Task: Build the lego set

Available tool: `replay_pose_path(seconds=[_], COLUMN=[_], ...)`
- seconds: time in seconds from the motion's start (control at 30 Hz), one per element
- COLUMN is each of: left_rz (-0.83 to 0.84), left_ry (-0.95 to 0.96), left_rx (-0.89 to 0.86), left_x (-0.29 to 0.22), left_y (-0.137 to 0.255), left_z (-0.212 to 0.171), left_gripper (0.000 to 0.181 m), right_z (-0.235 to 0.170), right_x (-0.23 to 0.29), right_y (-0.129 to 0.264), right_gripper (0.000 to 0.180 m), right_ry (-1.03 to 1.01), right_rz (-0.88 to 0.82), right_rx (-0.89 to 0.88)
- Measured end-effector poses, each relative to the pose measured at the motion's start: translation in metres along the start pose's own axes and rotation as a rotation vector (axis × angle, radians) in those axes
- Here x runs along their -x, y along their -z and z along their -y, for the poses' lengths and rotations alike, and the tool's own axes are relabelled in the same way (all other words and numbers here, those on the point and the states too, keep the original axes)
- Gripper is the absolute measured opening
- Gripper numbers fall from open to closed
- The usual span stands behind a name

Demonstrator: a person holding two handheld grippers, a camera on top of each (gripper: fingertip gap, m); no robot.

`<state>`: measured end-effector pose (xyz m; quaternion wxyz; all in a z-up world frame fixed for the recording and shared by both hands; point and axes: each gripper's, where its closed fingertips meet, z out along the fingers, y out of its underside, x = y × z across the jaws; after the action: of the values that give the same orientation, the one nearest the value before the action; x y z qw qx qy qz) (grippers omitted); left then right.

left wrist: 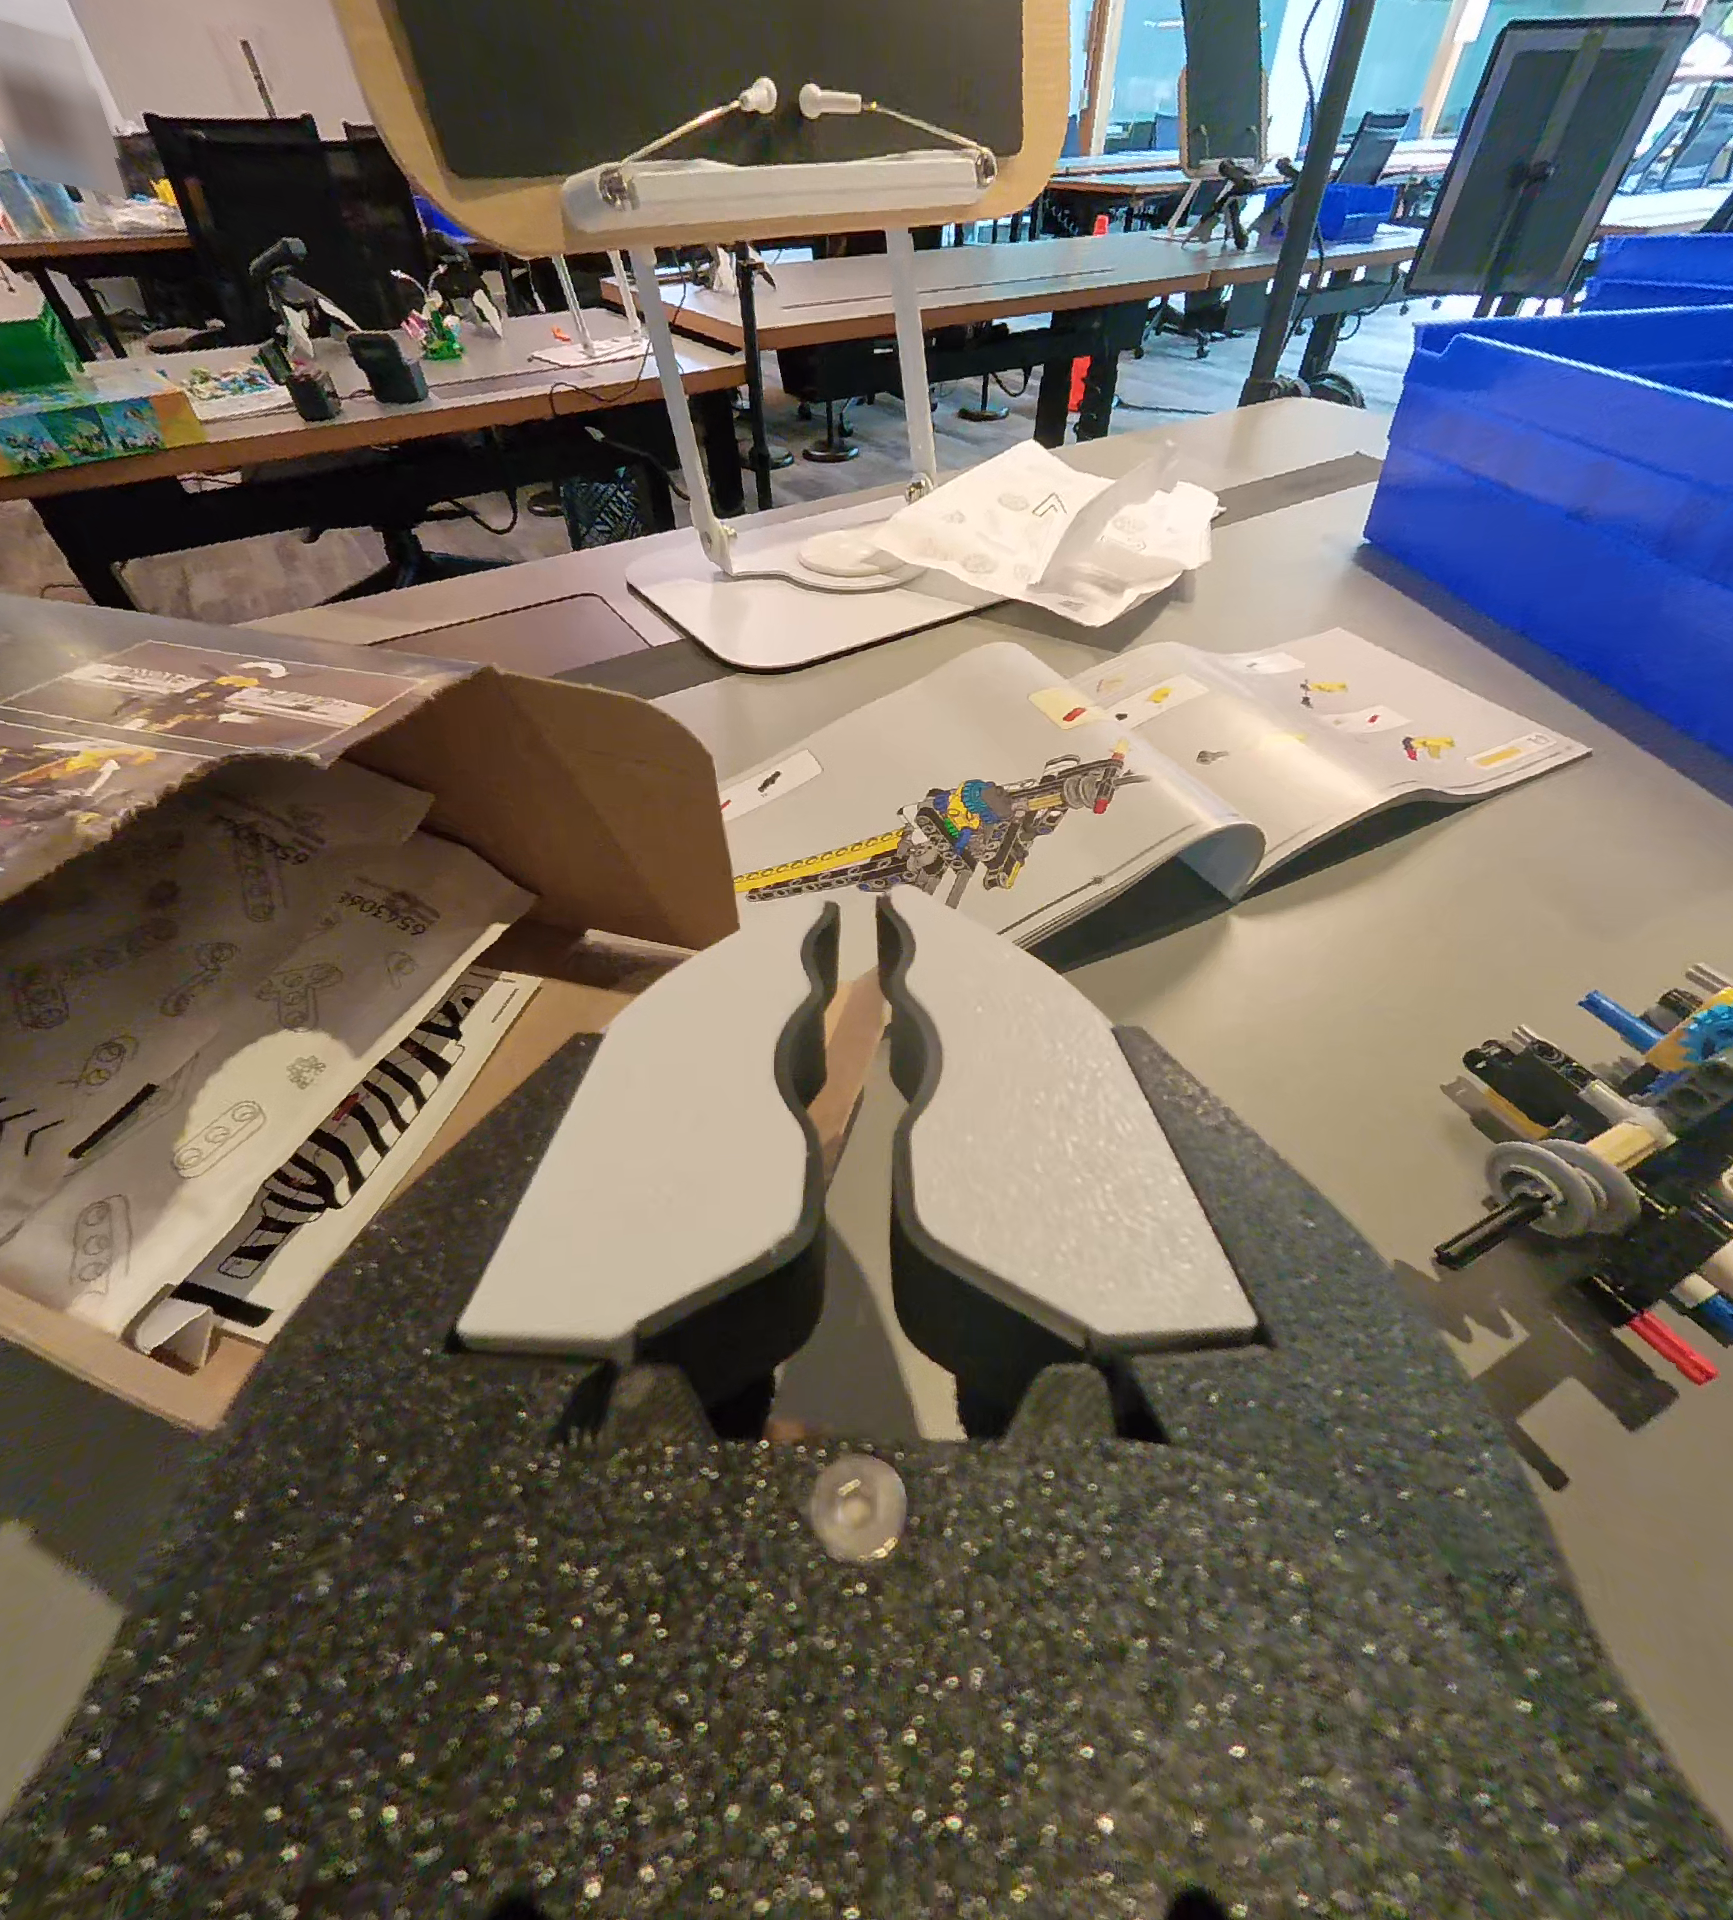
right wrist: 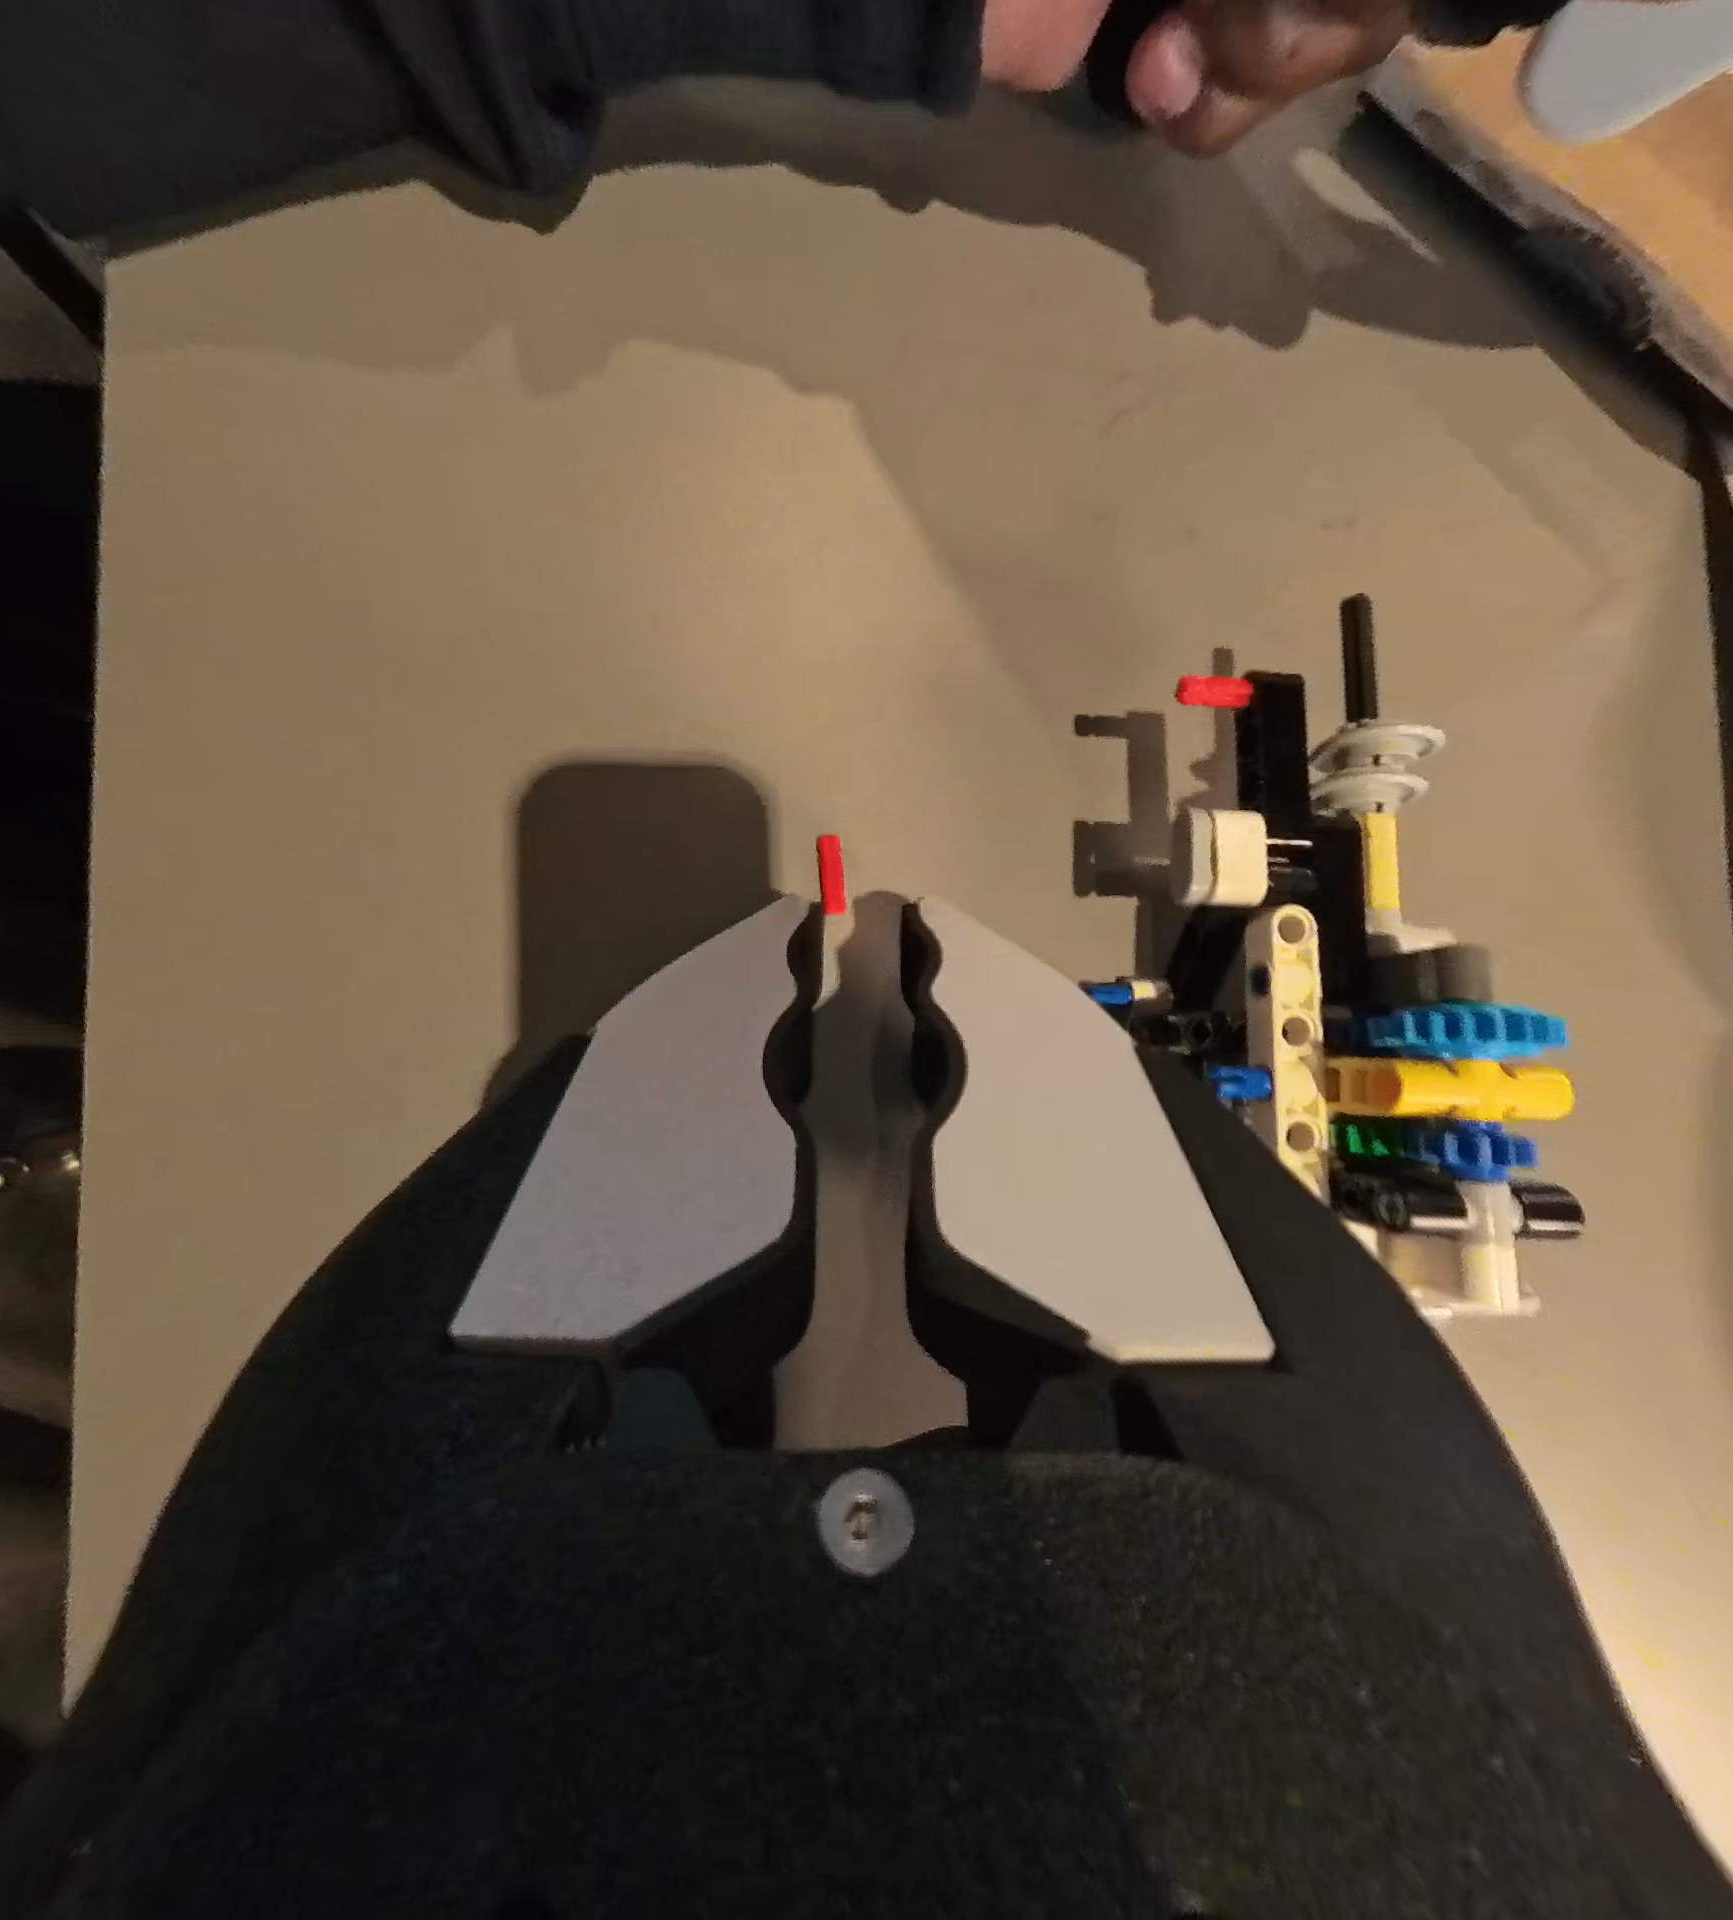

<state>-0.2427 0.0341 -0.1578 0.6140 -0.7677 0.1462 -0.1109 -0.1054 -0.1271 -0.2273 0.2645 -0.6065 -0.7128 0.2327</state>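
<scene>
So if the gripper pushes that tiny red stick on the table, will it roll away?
Probably. The red pin looks round and thin, lying loose on the smooth table, so a sideways nudge could roll it. It seems very light, so the right gripper might flick it. Being so small, it may slip out of the fingers.

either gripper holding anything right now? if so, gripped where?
Left gripper: nothing between its fingers. Right gripper: a small red pin sits at the tip of one finger, most of it sticking out; whether it is clamped or just lying on the table cannot be told.
</scene>
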Motion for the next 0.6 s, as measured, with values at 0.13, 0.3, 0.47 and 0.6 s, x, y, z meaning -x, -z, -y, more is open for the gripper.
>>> replay_pose_path(seconds=[0.13, 0.3, 0.47, 0.6], left_rz=[-0.01, -0.018, -0.016, -0.018], left_ry=[-0.002, 0.001, -0.001, -0.006], left_rx=[0.002, 0.012, 0.021, 0.021], left_x=[-0.002, -0.003, -0.004, -0.004], left_y=[-0.001, -0.002, -0.004, -0.004], left_z=[-0.001, -0.004, -0.007, -0.007], left_gripper=[0.007, 0.007, 0.007, 0.007], right_z=[-0.006, -0.021, -0.03, -0.029], right_x=[-0.004, -0.003, 0.002, 0.0], right_y=[0.013, 0.023, 0.028, 0.034], right_gripper=[0.014, 0.014, 0.014, 0.013], right_ry=[-0.026, -0.061, -0.067, -0.075], right_rz=[0.003, 0.028, 0.065, 0.075], right_rx=[-0.051, -0.095, -0.145, -0.188])
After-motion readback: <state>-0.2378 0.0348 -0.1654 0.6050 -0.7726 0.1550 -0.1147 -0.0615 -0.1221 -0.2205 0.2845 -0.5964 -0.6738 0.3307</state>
